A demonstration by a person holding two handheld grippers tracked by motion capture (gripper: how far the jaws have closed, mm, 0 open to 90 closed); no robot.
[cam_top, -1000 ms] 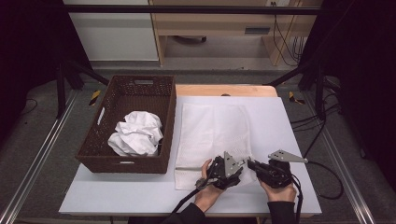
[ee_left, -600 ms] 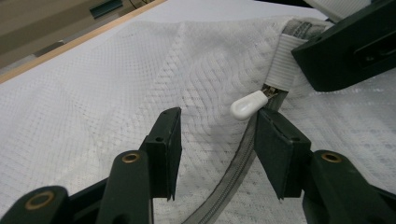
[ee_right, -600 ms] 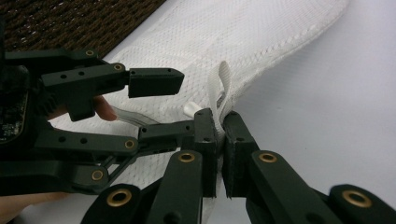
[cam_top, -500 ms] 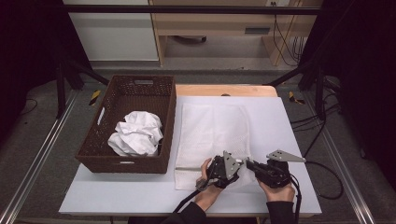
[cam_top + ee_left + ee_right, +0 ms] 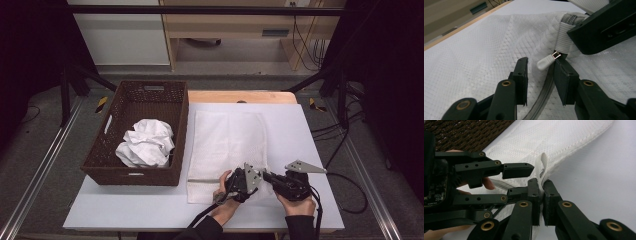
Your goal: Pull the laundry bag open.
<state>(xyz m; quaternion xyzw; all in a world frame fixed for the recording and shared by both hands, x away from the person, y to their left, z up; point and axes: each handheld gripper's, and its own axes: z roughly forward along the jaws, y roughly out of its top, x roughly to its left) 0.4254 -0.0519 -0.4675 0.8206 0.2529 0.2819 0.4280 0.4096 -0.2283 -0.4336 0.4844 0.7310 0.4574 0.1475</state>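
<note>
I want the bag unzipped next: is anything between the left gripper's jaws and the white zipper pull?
Nothing visible blocks it. The white plastic zipper pull lies free in the gap of the left gripper, whose jaws have just been closing. The right gripper pinches the white mesh laundry bag beside it.

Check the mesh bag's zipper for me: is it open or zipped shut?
Cannot tell. The zipper pull sits at the bag's corner between the left gripper's spread jaws, but the teeth are too blurred to read.
</note>
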